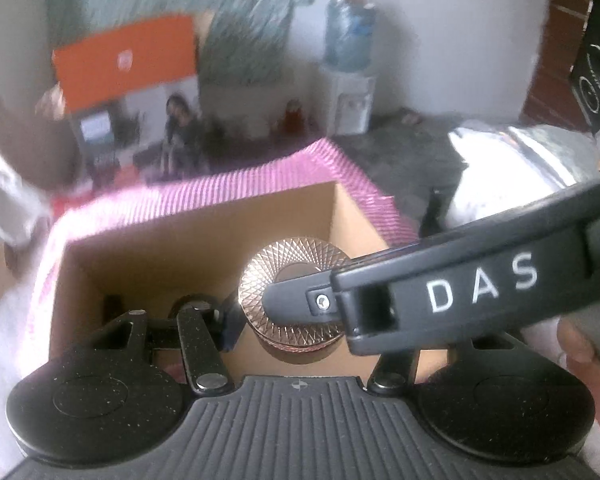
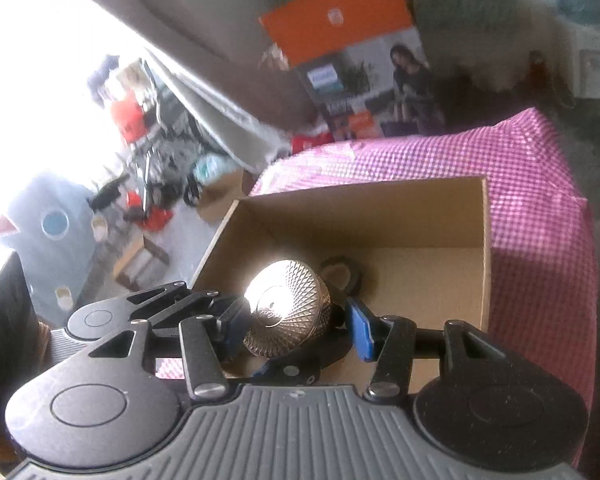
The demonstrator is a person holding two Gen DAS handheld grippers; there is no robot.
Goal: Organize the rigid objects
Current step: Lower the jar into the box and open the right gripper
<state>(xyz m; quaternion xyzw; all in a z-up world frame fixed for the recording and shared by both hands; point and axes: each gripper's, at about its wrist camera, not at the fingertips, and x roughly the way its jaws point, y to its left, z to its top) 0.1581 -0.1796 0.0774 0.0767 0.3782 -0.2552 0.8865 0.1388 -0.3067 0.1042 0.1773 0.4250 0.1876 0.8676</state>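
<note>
The headphones (image 1: pixel 440 280) are hard and mostly black, with two round ear cups. Each cup has a shiny copper-coloured metal face cut with a fine criss-cross pattern. They hang over an open brown cardboard box (image 2: pixel 380 204), held up by both grippers at once.

The left gripper (image 1: pixel 292 316) has one round cup (image 1: pixel 296 268) between its fingers, about half open and pressed on the cup's sides. The right gripper (image 2: pixel 296 320) is also about half open, and its blue pads (image 2: pixel 360 328) squeeze the other cup (image 2: pixel 286 304) from both sides.

The box has plain, smooth card walls and a flat floor. It sits on a cloth (image 2: pixel 532 184) with small pink and white checks.

Only the left view shows the smooth black headband with the white letters "DAS" (image 1: pixel 480 284) running off to the right, and part of a hand (image 1: pixel 580 344) at the right edge. Far off in that view is a water dispenser (image 1: pixel 352 96) with one big blue bottle on top.

Only the right view shows one small dark ring-shaped thing (image 2: pixel 340 274) lying on the box floor, just beyond the cup. It also shows a bright doorway with clutter on the left.

Both views show one orange and white carton (image 2: pixel 352 52) far behind the table.
</note>
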